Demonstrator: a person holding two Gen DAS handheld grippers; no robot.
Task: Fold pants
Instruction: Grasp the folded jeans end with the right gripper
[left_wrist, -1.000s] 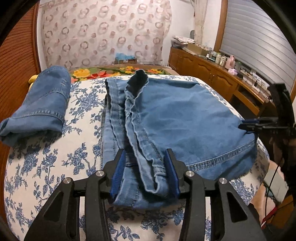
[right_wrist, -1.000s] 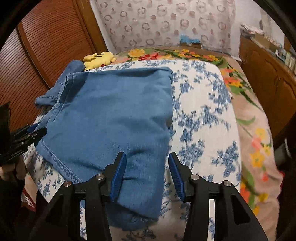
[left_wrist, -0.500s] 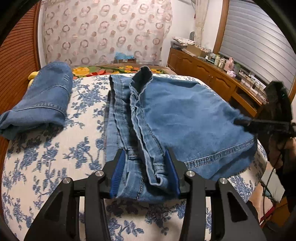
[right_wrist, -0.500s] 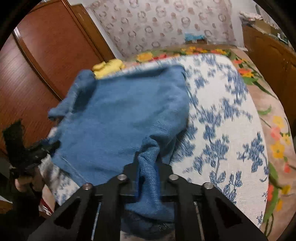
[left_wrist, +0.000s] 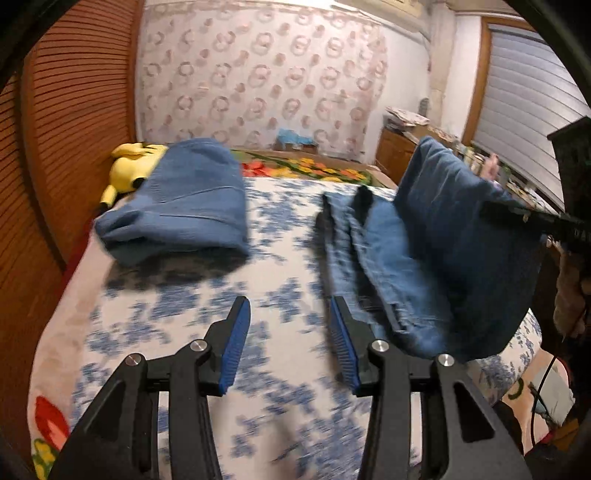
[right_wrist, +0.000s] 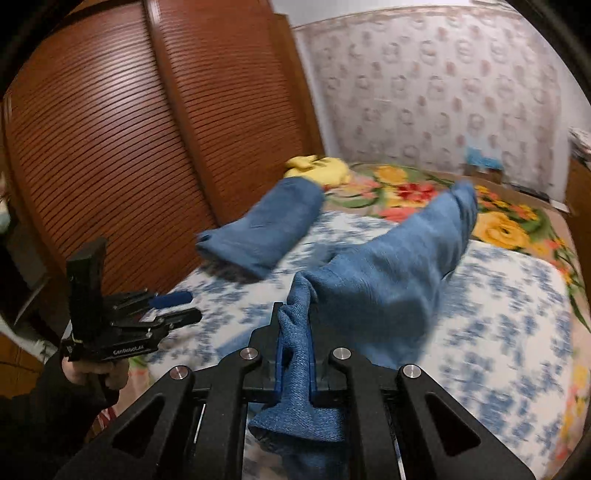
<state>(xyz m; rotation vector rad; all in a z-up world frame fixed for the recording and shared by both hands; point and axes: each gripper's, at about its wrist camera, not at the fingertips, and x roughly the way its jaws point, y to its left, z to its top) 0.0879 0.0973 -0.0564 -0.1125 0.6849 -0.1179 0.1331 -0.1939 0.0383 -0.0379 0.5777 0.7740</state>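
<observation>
A pair of blue denim pants (left_wrist: 424, 258) lies on the blue-flowered bed cover (left_wrist: 280, 229). Its right side is lifted in a raised flap. My right gripper (right_wrist: 295, 354) is shut on a bunched edge of the pants (right_wrist: 388, 280) and holds it above the bed; it also shows at the right of the left wrist view (left_wrist: 517, 216). My left gripper (left_wrist: 288, 332) is open and empty over bare cover, just left of the pants. It shows in the right wrist view (right_wrist: 177, 306) too.
A second, folded pair of denim pants (left_wrist: 184, 206) lies at the far left of the bed, next to a yellow plush toy (left_wrist: 129, 166). A brown slatted wardrobe (right_wrist: 129, 129) runs along the left side. A wooden dresser (left_wrist: 399, 147) stands at the right.
My right gripper closed on the pants' edge and lifted it up and over toward the left. My left gripper moved left, off the waistband, and stays open.
</observation>
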